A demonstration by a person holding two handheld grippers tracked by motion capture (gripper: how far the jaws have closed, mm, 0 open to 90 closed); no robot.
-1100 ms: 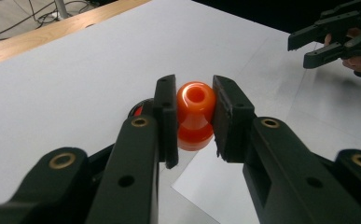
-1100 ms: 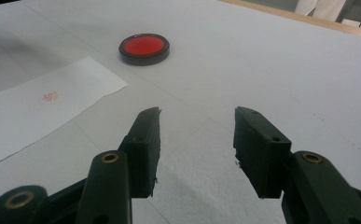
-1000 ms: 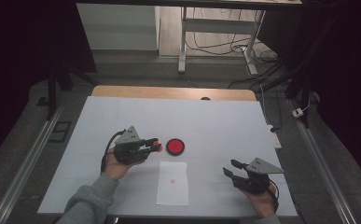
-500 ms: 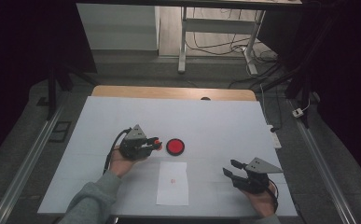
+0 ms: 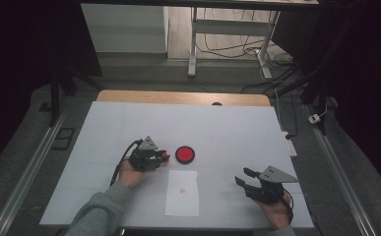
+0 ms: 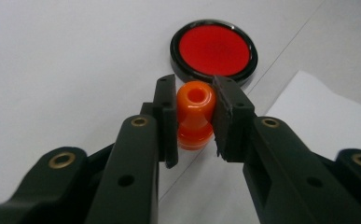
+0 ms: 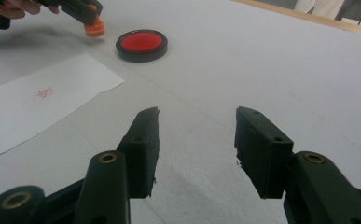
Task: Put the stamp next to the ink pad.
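Stamp (image 6: 195,116) in lowered left tool (image 6: 194,119)

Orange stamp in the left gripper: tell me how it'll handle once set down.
The stamp looks like smooth hard plastic, so probably light and a bit slippery. Its waisted handle and small base suggest it may tip, then roll. The left gripper clamps its round knob.

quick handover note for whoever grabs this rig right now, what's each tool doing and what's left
Left tool: shut on the orange stamp, held beside the red ink pad.
Right tool: open, nothing in it, over the bare table at the right.
White paper lies near the front edge, already bearing one red mark.
Likely left: set the stamp down, or ink it and stamp again.
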